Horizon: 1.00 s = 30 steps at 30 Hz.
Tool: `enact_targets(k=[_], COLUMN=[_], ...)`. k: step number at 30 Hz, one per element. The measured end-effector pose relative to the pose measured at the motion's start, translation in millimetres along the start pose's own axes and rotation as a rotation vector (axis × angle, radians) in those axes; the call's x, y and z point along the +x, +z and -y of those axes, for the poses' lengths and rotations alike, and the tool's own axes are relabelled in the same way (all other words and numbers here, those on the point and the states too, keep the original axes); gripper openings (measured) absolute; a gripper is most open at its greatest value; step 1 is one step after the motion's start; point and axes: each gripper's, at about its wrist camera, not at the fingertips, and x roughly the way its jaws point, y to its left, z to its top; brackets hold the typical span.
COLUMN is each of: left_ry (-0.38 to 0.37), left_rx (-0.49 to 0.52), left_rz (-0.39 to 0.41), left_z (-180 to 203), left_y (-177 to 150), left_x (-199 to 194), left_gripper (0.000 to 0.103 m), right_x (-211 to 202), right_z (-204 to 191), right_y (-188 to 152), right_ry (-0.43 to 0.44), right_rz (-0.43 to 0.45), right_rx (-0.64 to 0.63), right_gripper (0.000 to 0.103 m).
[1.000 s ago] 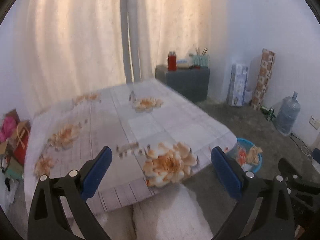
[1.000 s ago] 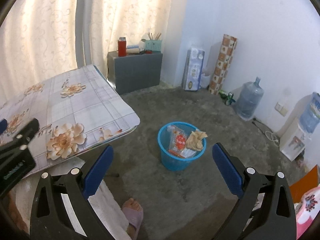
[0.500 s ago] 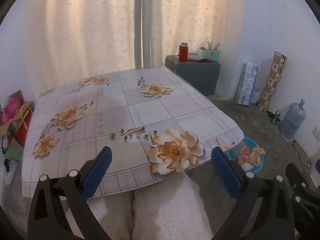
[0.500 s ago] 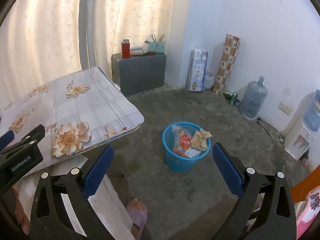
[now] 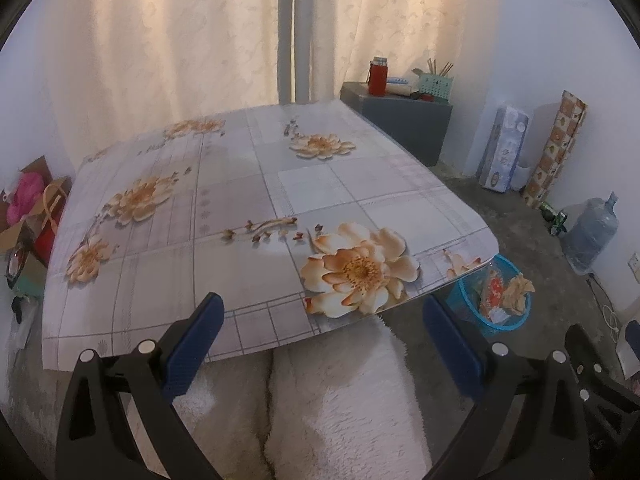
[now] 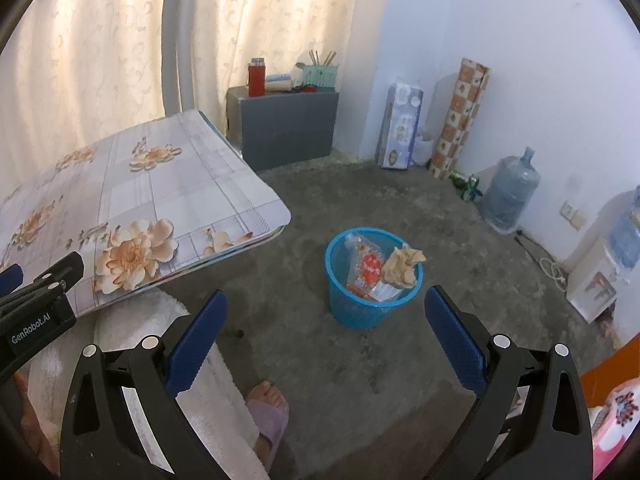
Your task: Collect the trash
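1. The bench (image 5: 248, 184) wears a flowered cloth; pale curtains (image 5: 180, 48) hang behind it.
2. A blue bin (image 6: 370, 280) stands on the concrete floor (image 6: 360, 208) near the bench corner, holding wrappers (image 6: 366, 268) and crumpled paper (image 6: 402, 266).
3. The left tongs (image 5: 320, 340) and right tongs (image 6: 324, 332) both gape apart, holding nothing.

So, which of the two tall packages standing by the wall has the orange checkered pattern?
The taller roll on the right, nearest the water jug; the shorter package beside it is pale blue.
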Motion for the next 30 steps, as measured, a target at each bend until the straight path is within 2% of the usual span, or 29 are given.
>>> enact_targets(k=[13,30], left_ry=[0.015,0.008], left_rx=[-0.034,-0.003], left_rz=[-0.02,-0.048], left_z=[-8.0,-2.8], left_y=[5.1,3.5], left_x=[7.9,10.4], left_gripper=[0.097,0.097], right_x=[6.9,9.6], right_z=[-4.3,3.1], right_y=[0.3,-0.5], right_ry=[0.005,-0.001], right_rz=[-0.029,-0.037], right_rx=[-0.011,-0.001], right_gripper=[0.095,0.095])
